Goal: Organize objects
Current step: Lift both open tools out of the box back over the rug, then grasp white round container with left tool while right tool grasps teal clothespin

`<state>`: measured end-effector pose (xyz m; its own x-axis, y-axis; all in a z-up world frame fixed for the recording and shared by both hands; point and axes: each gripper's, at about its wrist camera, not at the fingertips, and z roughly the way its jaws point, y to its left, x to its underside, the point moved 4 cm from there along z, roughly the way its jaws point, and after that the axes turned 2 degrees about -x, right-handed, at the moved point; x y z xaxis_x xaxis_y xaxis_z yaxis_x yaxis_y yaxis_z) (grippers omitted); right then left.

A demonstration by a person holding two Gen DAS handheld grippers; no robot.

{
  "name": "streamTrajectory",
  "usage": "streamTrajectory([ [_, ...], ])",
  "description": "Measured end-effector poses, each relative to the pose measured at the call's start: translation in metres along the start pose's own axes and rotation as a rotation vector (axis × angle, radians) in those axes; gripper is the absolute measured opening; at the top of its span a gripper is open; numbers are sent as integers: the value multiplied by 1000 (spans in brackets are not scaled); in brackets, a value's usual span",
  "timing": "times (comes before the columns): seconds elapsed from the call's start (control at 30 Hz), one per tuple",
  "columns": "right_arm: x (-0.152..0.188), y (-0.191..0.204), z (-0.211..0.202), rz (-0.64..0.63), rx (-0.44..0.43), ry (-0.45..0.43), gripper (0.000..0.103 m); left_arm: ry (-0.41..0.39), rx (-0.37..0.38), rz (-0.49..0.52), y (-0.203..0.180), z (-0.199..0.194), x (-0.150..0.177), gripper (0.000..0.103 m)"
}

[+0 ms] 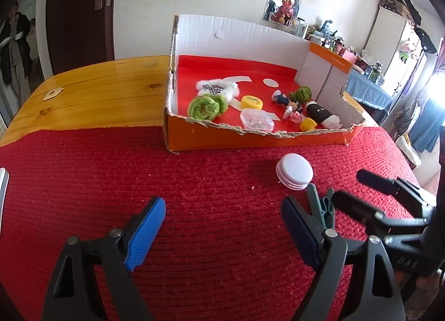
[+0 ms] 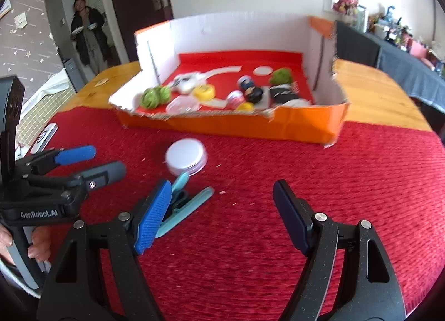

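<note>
On the red mat (image 1: 139, 176) lie a white round lidded jar (image 1: 294, 172) (image 2: 186, 157) and a teal clip (image 2: 186, 204) (image 1: 322, 204). My left gripper (image 1: 222, 226) (image 2: 91, 164) is open over bare mat, with the clip just behind its right finger. Nothing sits between the wide-open jaws of my right gripper (image 2: 222, 215) (image 1: 349, 187); the clip lies partly hidden beside its left blue pad (image 2: 153, 215). Beyond them, an orange cardboard box (image 1: 250, 137) (image 2: 236, 126) holds green yarn balls (image 1: 207, 107), a yellow lid (image 1: 251, 102), a clear plastic case (image 1: 256, 122) and small figurines.
The mat covers the near part of a wooden table (image 1: 97, 93). A white device (image 2: 44, 134) lies at the mat's left edge. A person (image 2: 87, 37) stands in the doorway at the back left. A cloth-covered side table (image 1: 367, 90) with clutter is at the right.
</note>
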<state>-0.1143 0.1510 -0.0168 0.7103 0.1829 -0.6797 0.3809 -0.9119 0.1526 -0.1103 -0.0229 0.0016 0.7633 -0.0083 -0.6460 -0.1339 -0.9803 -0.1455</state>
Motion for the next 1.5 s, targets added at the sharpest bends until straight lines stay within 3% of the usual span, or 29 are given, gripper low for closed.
streamTrajectory([
  [0.1,3,9,8,-14,-26,31,75,0,-6,0,2,1,-1,88],
  [0.3,6,18,17,-66,1,76,76,11,-3,5,1,4,-2,88],
  [0.43,8,6,13,-40,3,87,76,9,-2,19,-3,4,-3,89],
  [0.63,11,-32,0,12,81,65,76,18,5,41,-9,6,-3,90],
  [0.93,11,-31,1,-97,-32,96,76,47,33,157,-35,19,-8,90],
  [1.17,7,-22,11,-207,13,114,76,72,52,206,-47,29,-13,89],
  [1.33,-1,-47,11,-163,56,91,76,76,60,241,-55,30,-15,89],
  [1.4,-2,-52,11,-155,15,91,76,84,77,257,-58,33,-16,86],
  [1.5,-1,-48,11,-205,-7,95,76,101,83,282,-64,40,-18,74],
])
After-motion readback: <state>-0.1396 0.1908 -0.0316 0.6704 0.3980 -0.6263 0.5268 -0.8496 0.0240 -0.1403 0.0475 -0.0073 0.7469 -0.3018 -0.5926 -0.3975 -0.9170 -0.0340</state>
